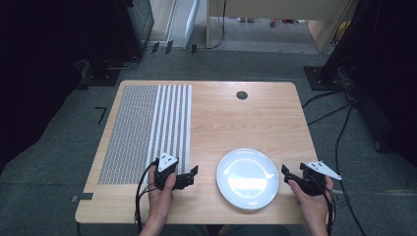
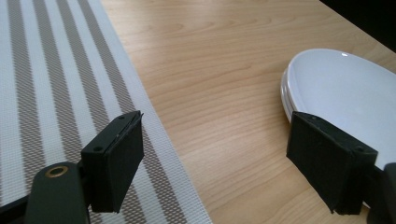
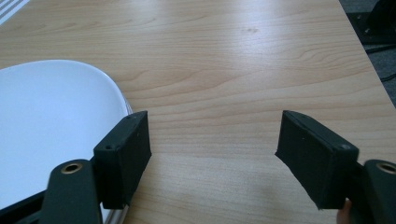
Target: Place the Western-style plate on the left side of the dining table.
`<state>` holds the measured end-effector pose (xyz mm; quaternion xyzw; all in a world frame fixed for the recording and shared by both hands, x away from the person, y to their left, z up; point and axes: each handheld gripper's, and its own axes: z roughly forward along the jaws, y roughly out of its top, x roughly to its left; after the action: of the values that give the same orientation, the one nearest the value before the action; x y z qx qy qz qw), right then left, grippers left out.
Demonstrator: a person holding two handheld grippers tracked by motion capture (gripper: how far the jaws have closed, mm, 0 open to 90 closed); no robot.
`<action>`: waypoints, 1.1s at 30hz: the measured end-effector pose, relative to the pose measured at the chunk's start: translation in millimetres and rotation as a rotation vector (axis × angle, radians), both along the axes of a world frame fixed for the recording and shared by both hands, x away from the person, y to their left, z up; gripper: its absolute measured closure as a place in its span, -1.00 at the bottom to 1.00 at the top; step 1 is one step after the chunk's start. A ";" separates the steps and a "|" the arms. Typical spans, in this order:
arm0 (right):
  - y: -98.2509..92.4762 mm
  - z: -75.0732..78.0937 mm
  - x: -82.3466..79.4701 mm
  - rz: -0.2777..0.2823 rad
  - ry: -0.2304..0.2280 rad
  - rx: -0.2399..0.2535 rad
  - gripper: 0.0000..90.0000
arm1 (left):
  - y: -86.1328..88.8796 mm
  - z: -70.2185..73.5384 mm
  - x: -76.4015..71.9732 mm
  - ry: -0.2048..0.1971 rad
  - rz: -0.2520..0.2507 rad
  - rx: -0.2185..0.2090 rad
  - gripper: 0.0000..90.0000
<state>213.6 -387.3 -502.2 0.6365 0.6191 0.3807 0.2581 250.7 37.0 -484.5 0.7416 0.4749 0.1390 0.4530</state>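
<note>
A white plate (image 1: 248, 178) lies between the left gripper (image 1: 192, 176) and right gripper (image 1: 285, 174), both released and empty; a striped placemat (image 1: 147, 128) sits left of the plate.

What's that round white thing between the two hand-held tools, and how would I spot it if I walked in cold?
Start at the wooden table, then look to its near edge, right of the striped grey-and-white placemat. There lies a white plate, bare, flat on the wood between the left gripper and the right gripper. It is the one round, glossy thing there; the placemat is rectangular and woven.
</note>
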 end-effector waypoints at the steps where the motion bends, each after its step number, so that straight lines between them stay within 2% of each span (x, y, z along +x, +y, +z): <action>1: 2.2 0.2 0.0 0.004 -0.005 0.002 -0.32 | -3.2 -2.0 -0.8 0.006 -0.006 -0.002 -0.58; 8: 11.2 0.4 -1.6 0.021 -0.031 -0.014 -0.18 | -21.0 -8.5 -7.7 0.013 -0.046 0.014 -0.58; 13: 16.0 1.8 -3.9 0.047 -0.066 -0.011 0.10 | -30.8 -9.7 -12.0 0.017 -0.058 0.008 -0.58; 14: 16.0 3.0 -5.1 0.070 -0.083 0.012 0.27 | -33.6 -10.1 -13.5 0.022 -0.062 0.001 -0.58; 16: 15.8 3.5 -5.5 0.074 -0.085 0.027 0.32 | -35.5 -10.5 -14.5 0.024 -0.064 -0.005 -0.58; 17: 15.1 4.3 -5.6 0.090 -0.087 0.074 0.40 | -36.8 -10.8 -15.2 0.025 -0.067 -0.007 -0.58; 24: 16.5 2.2 -4.0 0.121 -0.059 0.112 0.46 | -47.4 -13.2 -20.1 0.039 -0.104 -0.030 -0.58; 26: 15.5 0.4 -3.0 0.117 -0.042 0.156 0.55 | -53.0 -14.8 -22.7 0.055 -0.143 -0.039 -0.56; 27: 15.1 0.1 -3.1 0.113 -0.034 0.176 0.60 | -53.0 -14.8 -22.7 0.055 -0.143 -0.039 -0.52; 30: 14.2 0.1 -3.2 0.115 -0.028 0.191 0.65 | -56.7 -16.1 -25.1 0.071 -0.164 -0.058 -0.44; 32: 14.4 0.4 -3.1 0.134 -0.010 0.217 0.69 | -59.4 -17.4 -26.4 0.077 -0.173 -0.060 -0.39; 33: 14.5 -0.4 -2.8 0.134 0.008 0.217 0.71 | -61.5 -19.1 -27.3 0.089 -0.178 -0.063 -0.30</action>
<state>210.8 -372.7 -502.6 0.6193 0.6166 0.4593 0.1591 223.5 -24.5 -503.6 0.7717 0.4309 0.0501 0.4651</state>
